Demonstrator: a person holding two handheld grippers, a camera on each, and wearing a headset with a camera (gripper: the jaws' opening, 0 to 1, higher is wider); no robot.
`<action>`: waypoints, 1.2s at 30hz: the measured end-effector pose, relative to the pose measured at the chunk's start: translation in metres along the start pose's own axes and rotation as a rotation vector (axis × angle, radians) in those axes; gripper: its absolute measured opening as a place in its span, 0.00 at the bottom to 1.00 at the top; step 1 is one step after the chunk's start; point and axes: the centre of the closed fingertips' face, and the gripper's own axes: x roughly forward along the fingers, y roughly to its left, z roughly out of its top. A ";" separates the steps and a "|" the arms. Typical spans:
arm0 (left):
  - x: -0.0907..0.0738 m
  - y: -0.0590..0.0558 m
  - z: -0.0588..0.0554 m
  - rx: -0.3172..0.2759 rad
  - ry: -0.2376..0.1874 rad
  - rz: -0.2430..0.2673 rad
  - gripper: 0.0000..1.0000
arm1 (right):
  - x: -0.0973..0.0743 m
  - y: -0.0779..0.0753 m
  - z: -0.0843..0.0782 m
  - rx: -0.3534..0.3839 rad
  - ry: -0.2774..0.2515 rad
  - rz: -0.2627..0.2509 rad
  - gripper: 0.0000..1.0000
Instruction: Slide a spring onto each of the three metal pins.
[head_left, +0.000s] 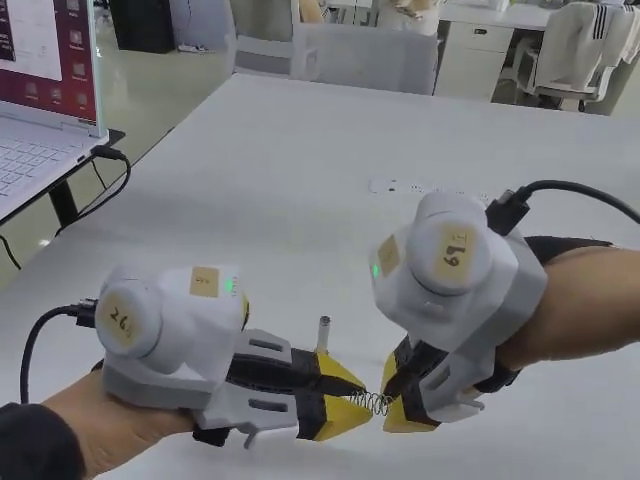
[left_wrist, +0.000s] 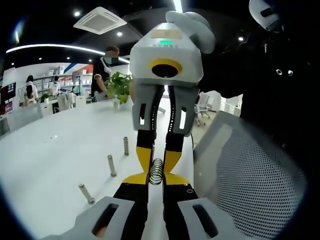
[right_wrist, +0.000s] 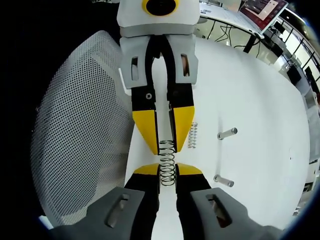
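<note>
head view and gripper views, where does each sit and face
Head view: on the headset, looking down at the table; forearms, left gripper, right gripper show.
Left gripper view: on the left gripper, own tips at bottom, facing the right gripper.
Right gripper view: on the right gripper, own tips at bottom, facing the left gripper.
All share the spring.

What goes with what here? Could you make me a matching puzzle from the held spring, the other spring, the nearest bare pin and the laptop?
Things:
1. held spring
2. other spring
3. nearest bare pin
4. laptop

Descriptions:
A. upright, at the far end of the row
B. open, screen lit
C. gripped at its ends by the left claw and the right claw
D. standing uncovered on the table

Pairs: 1-C, 2-A, 3-D, 4-B.
</note>
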 end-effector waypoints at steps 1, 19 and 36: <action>0.000 -0.001 0.001 0.000 -0.006 -0.002 0.02 | 0.000 0.000 -0.001 0.000 0.001 0.002 0.09; -0.004 0.002 0.005 -0.015 -0.031 0.011 0.02 | -0.005 -0.003 -0.003 0.013 -0.013 -0.009 0.10; -0.003 0.006 -0.001 -0.008 -0.019 0.029 0.02 | -0.020 -0.006 0.015 0.043 -0.061 -0.029 0.09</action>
